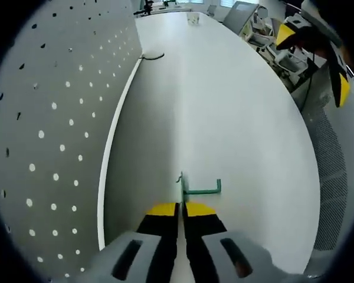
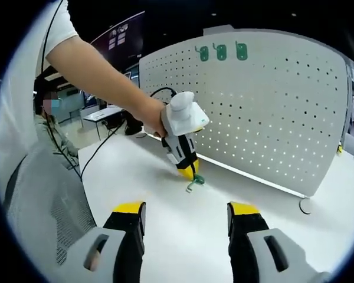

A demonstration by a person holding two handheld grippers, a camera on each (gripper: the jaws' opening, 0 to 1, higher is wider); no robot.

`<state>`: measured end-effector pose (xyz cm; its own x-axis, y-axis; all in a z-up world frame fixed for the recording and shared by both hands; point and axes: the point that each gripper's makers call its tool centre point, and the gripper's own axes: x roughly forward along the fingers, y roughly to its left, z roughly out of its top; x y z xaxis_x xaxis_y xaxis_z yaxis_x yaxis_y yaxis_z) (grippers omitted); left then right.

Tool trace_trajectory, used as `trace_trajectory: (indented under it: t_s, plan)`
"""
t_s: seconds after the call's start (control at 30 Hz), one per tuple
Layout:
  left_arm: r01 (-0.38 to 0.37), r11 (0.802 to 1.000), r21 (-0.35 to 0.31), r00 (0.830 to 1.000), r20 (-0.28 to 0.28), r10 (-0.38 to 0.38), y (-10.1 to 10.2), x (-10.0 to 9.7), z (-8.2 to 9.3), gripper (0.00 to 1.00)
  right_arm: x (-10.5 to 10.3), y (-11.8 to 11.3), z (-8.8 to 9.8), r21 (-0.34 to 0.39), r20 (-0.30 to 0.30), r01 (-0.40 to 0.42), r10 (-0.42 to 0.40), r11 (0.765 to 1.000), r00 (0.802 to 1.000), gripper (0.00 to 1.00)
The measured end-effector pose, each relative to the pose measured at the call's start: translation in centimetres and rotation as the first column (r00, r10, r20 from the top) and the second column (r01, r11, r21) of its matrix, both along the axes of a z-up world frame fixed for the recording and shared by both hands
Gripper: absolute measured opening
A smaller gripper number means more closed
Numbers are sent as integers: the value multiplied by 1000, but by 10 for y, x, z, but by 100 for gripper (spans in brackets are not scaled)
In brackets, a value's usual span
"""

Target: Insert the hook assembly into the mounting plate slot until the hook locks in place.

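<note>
Green hook (image 1: 202, 188) low centre of left gripper view, pinched in left gripper (image 1: 181, 210) on white table (image 1: 236, 106), perforated mounting plate (image 1: 53, 130) upright at left, right gripper (image 2: 186, 207) spread wide, three green hooks (image 2: 221, 52) on plate's top, no legible writing

Your left gripper (image 2: 192, 172): jaws closed, apparently pinching, tips angled down, held by your hand (image 2: 152, 119). Your right gripper (image 2: 186, 211): jaws spread wide, level.

No readable text, label or number anywhere in either view
</note>
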<state>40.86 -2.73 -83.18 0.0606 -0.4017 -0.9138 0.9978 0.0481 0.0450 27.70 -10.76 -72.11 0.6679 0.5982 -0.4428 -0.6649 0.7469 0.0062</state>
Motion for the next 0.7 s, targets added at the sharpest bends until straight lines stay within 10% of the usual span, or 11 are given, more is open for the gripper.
trace_trajectory:
  t_s: [0.4, 0.7]
  plan:
    - [24, 1000, 3, 1000, 4, -24, 3, -2, 1, 2, 0, 0, 0, 6, -5, 1, -1, 1000, 1000, 54]
    - [-9, 986, -169, 1000, 28, 14, -13, -1, 24, 2, 0, -1, -1, 7, -4, 1, -1, 1000, 1000, 54]
